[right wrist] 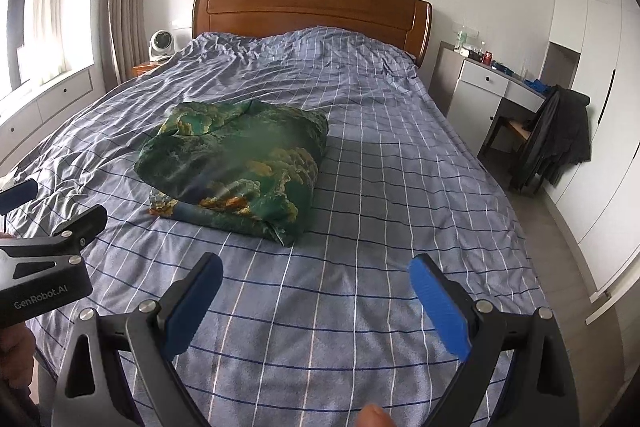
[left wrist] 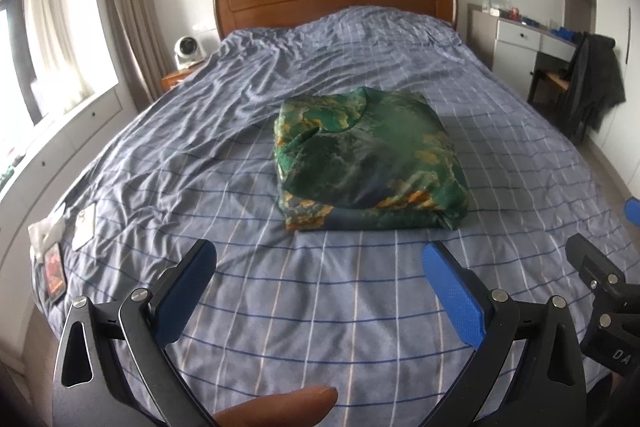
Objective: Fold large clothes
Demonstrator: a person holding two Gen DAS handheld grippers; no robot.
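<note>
Green silky garment [left wrist: 370, 163], folded mid-bed [left wrist: 280, 307]: soft, light, slippery; grasp near-edge corners. Left gripper [left wrist: 320, 291] and right gripper [right wrist: 316, 303] wide open, empty.

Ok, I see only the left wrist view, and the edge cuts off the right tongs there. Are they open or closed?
Observer: The right tongs are open with nothing between them. They hover over the blue checked bed cover, short of the folded green patterned garment.
Operator: And the blurry red thing on the white desk, what is it?
Observer: It is a red drink can, standing upright near the desk's back edge.
</note>
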